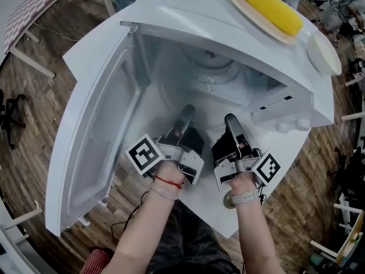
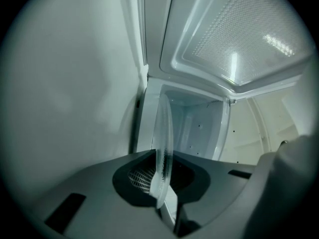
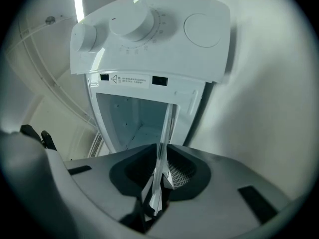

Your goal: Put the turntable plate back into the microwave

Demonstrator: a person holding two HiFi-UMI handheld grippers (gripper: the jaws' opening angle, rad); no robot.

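Two grippers sit side by side at the mouth of the microwave [image 1: 188, 24], and you've got both clamped on the glass plate [image 2: 163, 143]. Your left gripper [image 1: 186, 112] has its jaws closed on the plate's near rim, and the glass runs edge-on between them. Your right gripper [image 1: 230, 120] pinches the same rim just beside it, jaws tight on the glass there too. From above, the plate lies level and reaches forward into the open cavity. Whether it touches the cavity floor, you can't tell from here. The door [image 1: 94, 141] hangs wide open on your left. The knobs [image 3: 130, 20] sit on the panel to your right. Up on the roof, a yellow cob of corn [image 1: 267, 5] lies on a pale tray [image 1: 258, 21]. A small round dish [image 1: 324, 55] sits near it.
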